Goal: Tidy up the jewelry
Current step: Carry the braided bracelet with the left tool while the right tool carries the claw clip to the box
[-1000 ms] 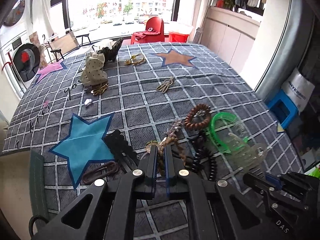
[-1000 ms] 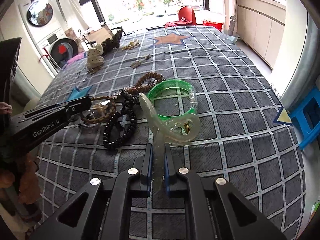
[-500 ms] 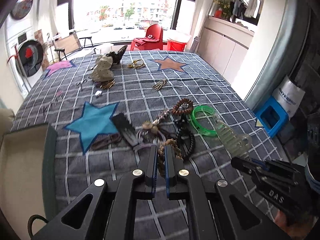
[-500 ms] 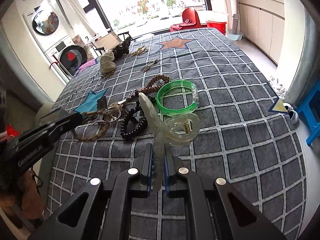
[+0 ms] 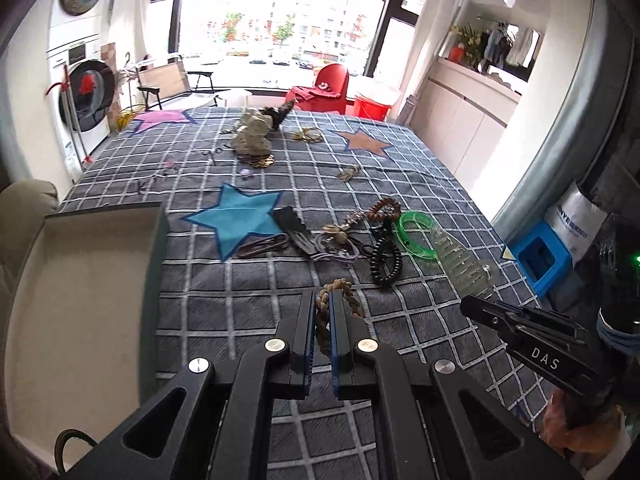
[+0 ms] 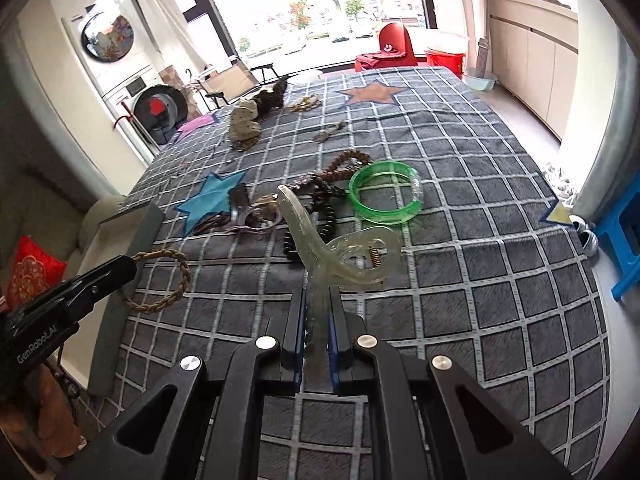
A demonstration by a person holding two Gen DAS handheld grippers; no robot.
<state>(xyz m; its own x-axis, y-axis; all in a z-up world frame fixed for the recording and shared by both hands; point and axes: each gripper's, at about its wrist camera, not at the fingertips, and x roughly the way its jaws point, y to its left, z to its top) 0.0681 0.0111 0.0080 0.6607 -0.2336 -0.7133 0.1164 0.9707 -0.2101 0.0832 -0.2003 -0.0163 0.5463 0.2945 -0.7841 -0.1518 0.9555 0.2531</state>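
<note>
2 handheld grippers lifted over a checked bedspread, each clamped on 1 accessory.

The left gripper [image 5: 322,312] pinches a braided rope bracelet [image 6: 160,280]; the open box [image 5: 80,300] lies just to its left, nearer this hand. The right gripper [image 6: 318,312] pinches a clear claw clip [image 6: 340,248], its long axis pointing away.

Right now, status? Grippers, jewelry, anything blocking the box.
Left gripper shut on braided bracelet, lifted. Right gripper shut on clear hair claw, lifted. Open box at left, path unobstructed. Green bangle, black coil tie on bedspread.
</note>
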